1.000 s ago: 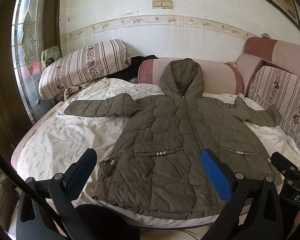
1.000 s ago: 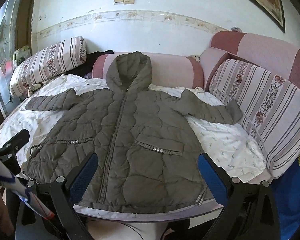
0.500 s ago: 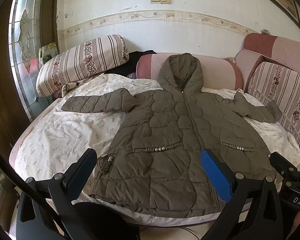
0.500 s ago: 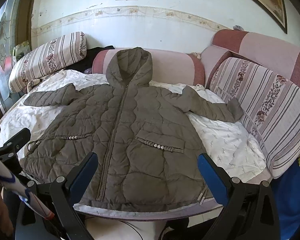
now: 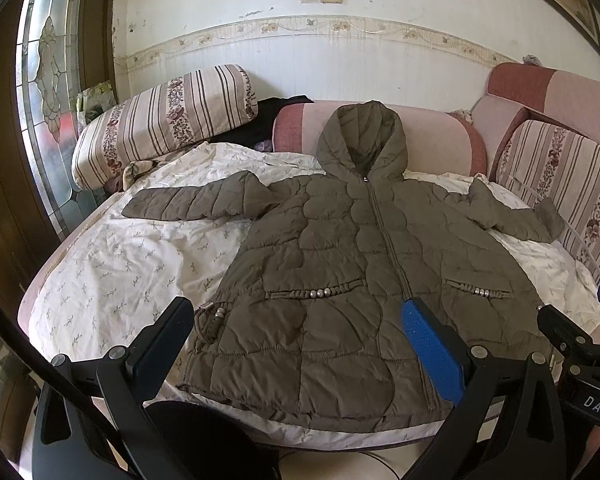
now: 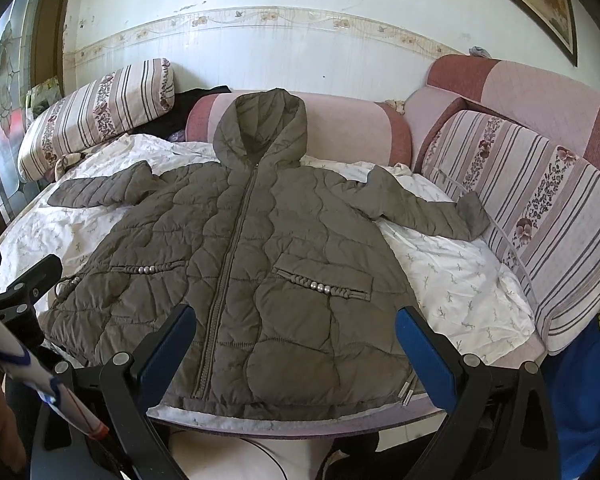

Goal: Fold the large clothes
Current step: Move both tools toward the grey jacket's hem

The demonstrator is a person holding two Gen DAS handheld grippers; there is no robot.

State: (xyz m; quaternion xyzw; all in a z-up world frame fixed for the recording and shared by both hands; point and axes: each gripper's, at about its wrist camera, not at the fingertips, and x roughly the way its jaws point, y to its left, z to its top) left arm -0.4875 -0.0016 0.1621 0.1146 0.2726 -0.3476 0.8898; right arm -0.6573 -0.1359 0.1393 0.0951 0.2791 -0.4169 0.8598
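An olive-brown quilted hooded coat (image 5: 340,264) lies flat, front up and zipped, on a white floral sheet (image 5: 132,264); it also shows in the right wrist view (image 6: 252,264). Both sleeves are spread out sideways, and the hood rests against the pink backrest. My left gripper (image 5: 296,340) is open and empty, above the coat's hem, left of the zip. My right gripper (image 6: 296,340) is open and empty, above the hem, right of the zip. Neither touches the coat.
A striped floral bolster (image 5: 164,120) lies at the back left and striped cushions (image 6: 540,208) line the right side. A dark garment (image 5: 260,124) lies behind the sheet. A stained-glass window (image 5: 48,92) is at the left. The bed's front edge (image 6: 300,428) is just below the hem.
Both grippers have moved slightly forward and up, so the coat sits a little lower and larger in view. The coat has not moved and both grippers stay open.
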